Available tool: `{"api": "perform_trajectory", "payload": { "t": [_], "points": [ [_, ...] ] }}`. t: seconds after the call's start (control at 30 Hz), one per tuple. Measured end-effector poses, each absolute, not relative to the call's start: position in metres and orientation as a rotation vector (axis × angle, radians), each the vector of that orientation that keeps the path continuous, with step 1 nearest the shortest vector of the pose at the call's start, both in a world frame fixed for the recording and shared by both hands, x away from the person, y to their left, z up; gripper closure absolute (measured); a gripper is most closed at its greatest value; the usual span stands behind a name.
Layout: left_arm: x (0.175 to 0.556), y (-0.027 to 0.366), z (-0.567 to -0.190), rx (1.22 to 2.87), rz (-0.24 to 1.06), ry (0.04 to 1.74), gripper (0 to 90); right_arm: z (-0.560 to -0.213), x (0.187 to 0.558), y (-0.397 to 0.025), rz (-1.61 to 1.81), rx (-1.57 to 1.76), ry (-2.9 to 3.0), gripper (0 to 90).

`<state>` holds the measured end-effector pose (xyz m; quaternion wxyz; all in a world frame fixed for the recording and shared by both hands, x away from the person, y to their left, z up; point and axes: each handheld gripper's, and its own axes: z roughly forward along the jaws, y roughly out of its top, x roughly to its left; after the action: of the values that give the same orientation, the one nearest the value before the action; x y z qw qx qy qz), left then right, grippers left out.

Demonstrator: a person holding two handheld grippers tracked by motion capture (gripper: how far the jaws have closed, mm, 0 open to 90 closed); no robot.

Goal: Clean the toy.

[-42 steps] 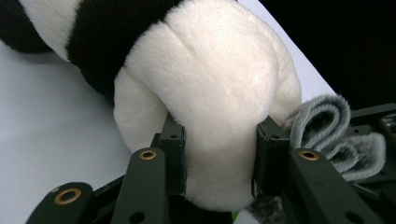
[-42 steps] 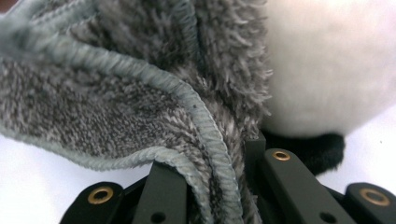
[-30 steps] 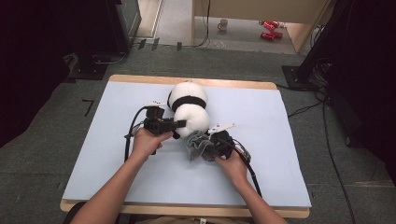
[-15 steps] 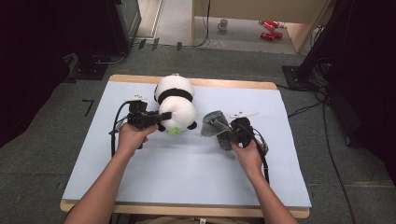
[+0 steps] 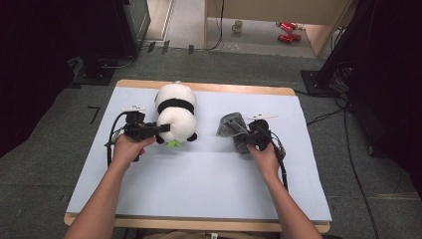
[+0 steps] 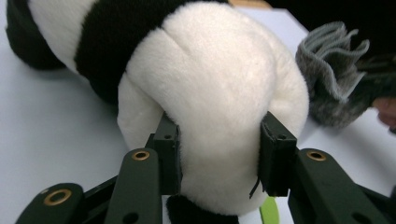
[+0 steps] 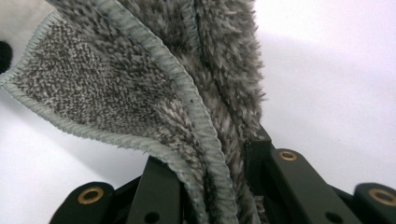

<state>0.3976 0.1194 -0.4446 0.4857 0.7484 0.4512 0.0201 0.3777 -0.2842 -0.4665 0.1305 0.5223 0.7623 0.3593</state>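
On the pale blue table (image 5: pixel 199 199) in the high view, left gripper (image 5: pixel 158 130) clamps the panda plush (image 5: pixel 175 113), which lies left of centre; right gripper (image 5: pixel 244 142) holds a grey cloth (image 5: pixel 230 125) right of centre, well apart from the plush. Left gripper view: jaws pressed into the plush's white rump (image 6: pixel 219 93), cloth (image 6: pixel 331 70) beyond. Right gripper view: jaws pinched on folded cloth (image 7: pixel 140 79), hemmed edge draped over one jaw.

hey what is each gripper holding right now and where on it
The left gripper pinches the plush panda by its white rear end. The right gripper clamps the grey cloth at its folded, hemmed edge.
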Motion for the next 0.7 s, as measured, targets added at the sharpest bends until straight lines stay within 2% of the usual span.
{"api": "perform_trajectory", "payload": {
  "t": [0.17,0.47,0.57,0.7],
  "points": [
    [0.395,0.119,-0.447,1.828,0.071,1.076,52.3,-0.478,0.384,-0.282,1.010,1.515,2.228,68.3],
    [0.393,0.119,-0.445,1.825,0.072,1.068,31.9,-0.482,0.387,-0.286,1.031,1.512,2.249,36.4],
    [0.393,0.120,-0.443,1.835,0.080,1.066,29.4,-0.478,0.386,-0.287,1.036,1.512,2.248,32.3],
    [0.390,0.121,-0.439,1.861,0.106,1.055,28.8,-0.472,0.383,-0.290,1.097,1.501,2.256,32.4]
  ]
}}
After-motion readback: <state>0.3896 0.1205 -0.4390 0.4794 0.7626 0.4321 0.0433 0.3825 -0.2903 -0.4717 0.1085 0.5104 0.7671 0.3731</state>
